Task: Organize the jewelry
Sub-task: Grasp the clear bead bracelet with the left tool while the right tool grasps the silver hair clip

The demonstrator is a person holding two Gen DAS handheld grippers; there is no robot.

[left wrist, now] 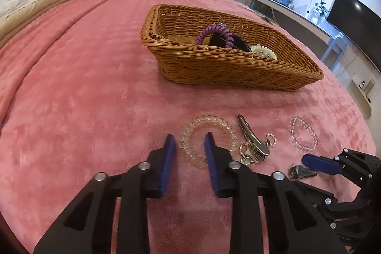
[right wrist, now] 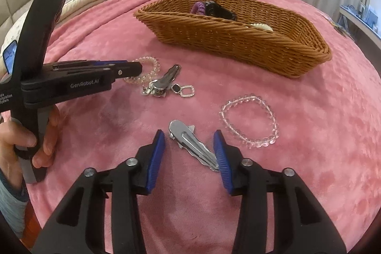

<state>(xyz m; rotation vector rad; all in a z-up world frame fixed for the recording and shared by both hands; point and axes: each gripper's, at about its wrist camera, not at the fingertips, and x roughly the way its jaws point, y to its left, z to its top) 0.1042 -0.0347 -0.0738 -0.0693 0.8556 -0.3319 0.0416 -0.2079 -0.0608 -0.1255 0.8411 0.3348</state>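
Pink plush blanket (left wrist: 83,99) covers the bed; all pieces lie on it or in the wicker basket (left wrist: 228,68), which sits at the far side, long axis running left-right and angled away to the right. Already in the basket: purple coil tie (left wrist: 215,33), a black piece (left wrist: 235,41), a cream coil tie (left wrist: 263,50) — likely the sorted lot, so the loose pieces near the grippers are what is left.

Left gripper (left wrist: 189,144): jaws released, spread around the near-left rim of the clear coil tie (left wrist: 206,141), 1 finger outside the ring, 1 inside. Placed that way, I judge, to pinch the rim and not the whole loop. The ring lies flat.

Right gripper (right wrist: 189,145): jaws apart, straddling the silver hair clip (right wrist: 193,143), nothing clamped. Clip's long axis runs diagonally, hinge end far-left, narrow tip near-right, touching or just under the right pad (right wrist: 222,156). Closing would bear across its width — a fair grip if the clip does not twist.

Clear bead bracelet (right wrist: 250,120) lies flat just right of that gripper. A 2nd silver clip (right wrist: 164,81) with small earrings (right wrist: 184,90) beside it rests between coil tie and bracelet.
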